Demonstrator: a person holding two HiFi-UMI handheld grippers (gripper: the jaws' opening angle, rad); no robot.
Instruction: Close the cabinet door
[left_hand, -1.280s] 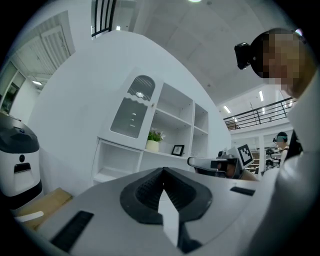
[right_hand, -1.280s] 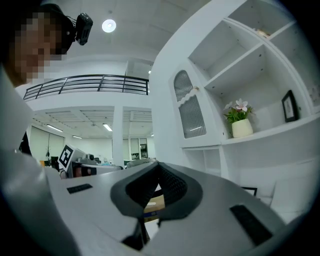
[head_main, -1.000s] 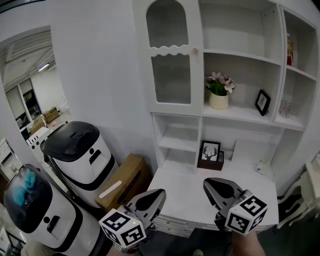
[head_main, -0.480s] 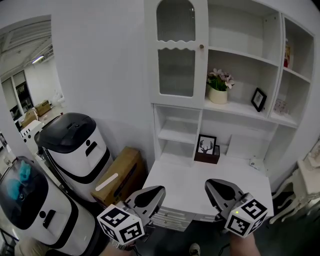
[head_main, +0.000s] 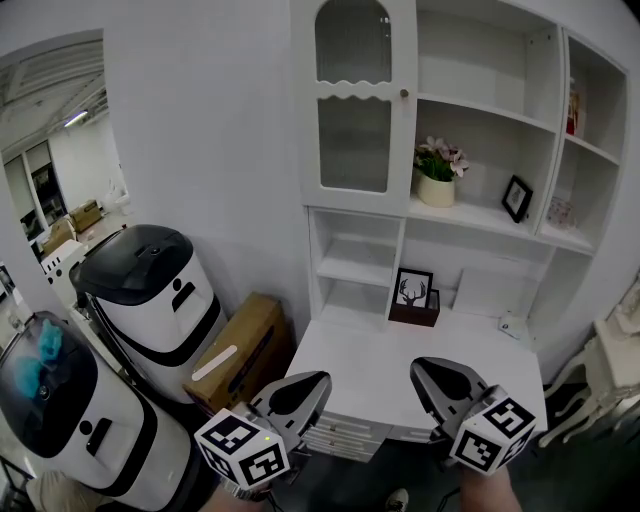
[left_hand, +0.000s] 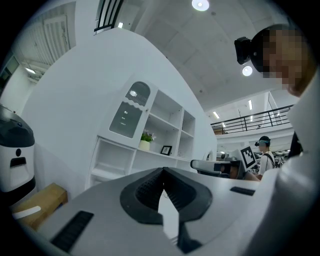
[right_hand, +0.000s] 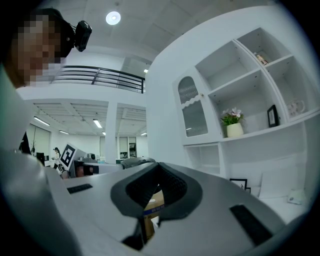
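Both claws are closed, pads together, nothing pinched. Your left gripper (head_main: 308, 388) and right gripper (head_main: 430, 372) point level, side by side but apart, over the near edge of the white desk top (head_main: 390, 345). A cardboard box (head_main: 240, 352) sits on the floor left of the desk. At the desk top's back edge stands a framed deer print (head_main: 413, 291). On the shelf above, a potted plant (head_main: 437, 178) is at the left end and a small black picture frame (head_main: 518, 199) at the right. The cabinet door (head_main: 352, 110), arched with ribbed glass, fills the unit's upper left corner, its knob (head_main: 404, 93) on the right edge. It looks flush with its frame, well apart from both grippers.
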